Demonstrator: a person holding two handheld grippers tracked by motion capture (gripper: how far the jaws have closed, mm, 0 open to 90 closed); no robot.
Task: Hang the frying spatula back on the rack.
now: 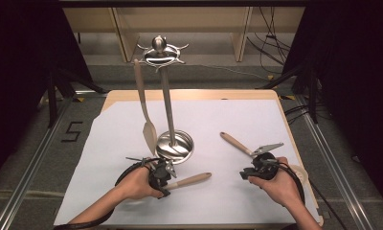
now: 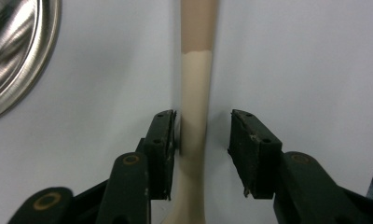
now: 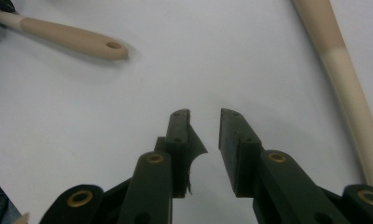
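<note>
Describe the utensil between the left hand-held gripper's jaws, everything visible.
The utensil lies flat on the white sheet. It looks like plastic or silicone, with a tan handle that has a hole at its end, and a paler cream neck. In the high view the handle points right from the left hand-held gripper. The jaws straddle the cream neck: one touches it or nearly so, the other stands apart, so it is not clamped. Its working end is hidden under the hand.

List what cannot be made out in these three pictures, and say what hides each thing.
- Working end of the left utensil: high view, under the left gripper; cut off by the bottom edge in the left gripper view.
- Head of the right utensil: high view, behind the right gripper and hand.
</note>
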